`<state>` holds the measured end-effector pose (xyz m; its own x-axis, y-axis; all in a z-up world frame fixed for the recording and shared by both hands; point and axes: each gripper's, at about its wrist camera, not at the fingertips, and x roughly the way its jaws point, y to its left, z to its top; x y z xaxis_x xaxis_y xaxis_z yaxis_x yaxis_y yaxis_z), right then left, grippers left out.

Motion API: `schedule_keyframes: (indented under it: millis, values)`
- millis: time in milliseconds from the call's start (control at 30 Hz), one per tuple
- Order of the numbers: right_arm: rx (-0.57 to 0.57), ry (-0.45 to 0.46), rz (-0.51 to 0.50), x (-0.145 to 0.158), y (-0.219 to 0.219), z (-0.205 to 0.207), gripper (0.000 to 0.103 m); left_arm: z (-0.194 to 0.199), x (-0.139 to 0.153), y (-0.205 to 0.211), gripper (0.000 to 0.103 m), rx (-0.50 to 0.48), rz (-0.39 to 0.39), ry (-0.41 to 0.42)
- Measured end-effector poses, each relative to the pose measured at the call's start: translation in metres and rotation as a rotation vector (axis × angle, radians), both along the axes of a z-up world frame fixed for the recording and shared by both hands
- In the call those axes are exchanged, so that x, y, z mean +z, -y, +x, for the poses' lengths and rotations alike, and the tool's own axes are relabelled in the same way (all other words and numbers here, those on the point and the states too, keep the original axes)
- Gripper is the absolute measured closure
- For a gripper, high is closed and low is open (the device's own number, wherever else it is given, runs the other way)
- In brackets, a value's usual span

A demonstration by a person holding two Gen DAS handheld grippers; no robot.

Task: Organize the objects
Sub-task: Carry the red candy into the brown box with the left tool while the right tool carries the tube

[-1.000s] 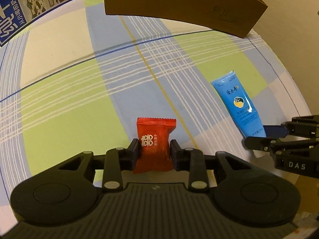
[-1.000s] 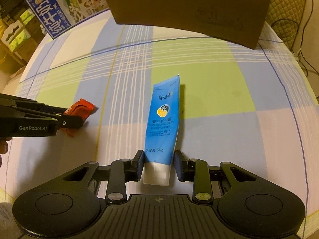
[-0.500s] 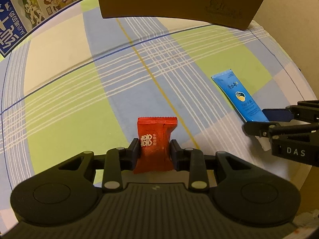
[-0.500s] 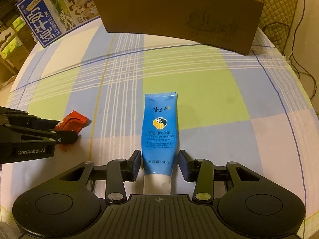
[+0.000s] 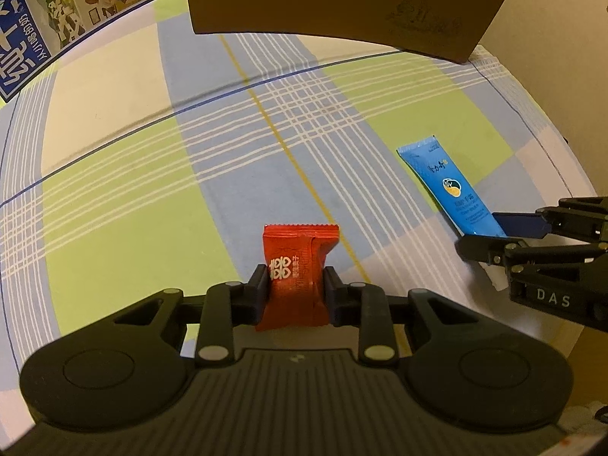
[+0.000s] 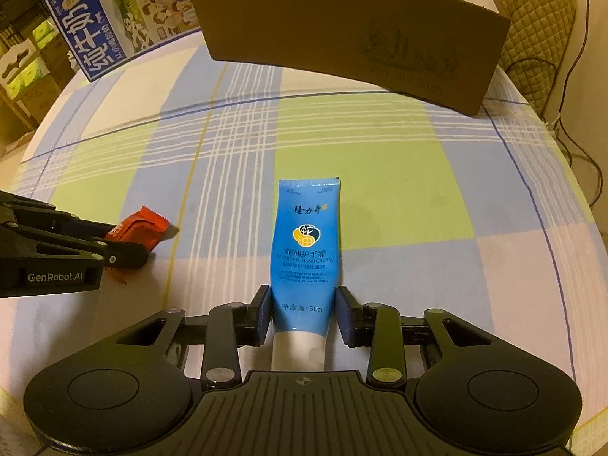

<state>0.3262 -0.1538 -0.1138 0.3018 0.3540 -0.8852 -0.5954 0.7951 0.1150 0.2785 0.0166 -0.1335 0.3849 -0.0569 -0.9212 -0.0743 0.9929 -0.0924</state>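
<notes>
A red snack packet (image 5: 294, 262) stands between the fingers of my left gripper (image 5: 294, 285), which is shut on its lower half just over the checked tablecloth (image 5: 152, 190). In the right wrist view the same packet (image 6: 138, 230) pokes out of the left gripper (image 6: 125, 252) at the left. A blue hand cream tube (image 6: 306, 247) lies flat, pointing away, with its white cap towards me. My right gripper (image 6: 304, 306) has its pads against both sides of the tube's lower end. The left wrist view shows the tube (image 5: 444, 186) and the right gripper (image 5: 490, 235) at the right.
A brown cardboard box (image 6: 342, 38) stands across the far side of the table (image 5: 342, 0). A blue printed carton (image 6: 95, 30) leans at the far left. A quilted cushion (image 6: 539, 19) and cables (image 6: 577, 95) lie beyond the table's right edge.
The right gripper moved forward along the tube, widened, then narrowed onto its sides, and the tube straightened. The left gripper kept hold of the red packet and shifted only slightly.
</notes>
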Motion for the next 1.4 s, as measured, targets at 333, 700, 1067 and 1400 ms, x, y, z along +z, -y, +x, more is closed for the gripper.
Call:
schedule_keyframes:
  millis: [333, 700, 1067, 1400]
  values:
    - [-0.024, -0.006, 0.043, 0.009, 0.007, 0.003, 0.071, 0.002, 0.01, -0.003, 0.079, 0.005, -0.013, 0.031]
    - [-0.018, 0.014, 0.08, 0.024, 0.007, 0.01, 0.071, 0.012, 0.026, -0.001, 0.079, 0.0, -0.018, 0.072]
    - [-0.005, 0.046, 0.14, 0.05, 0.002, 0.027, 0.071, 0.033, 0.044, -0.001, 0.079, -0.003, -0.015, 0.12]
    - [0.004, 0.09, 0.211, 0.081, -0.001, 0.049, 0.071, 0.06, 0.065, -0.004, 0.079, 0.002, -0.009, 0.185]
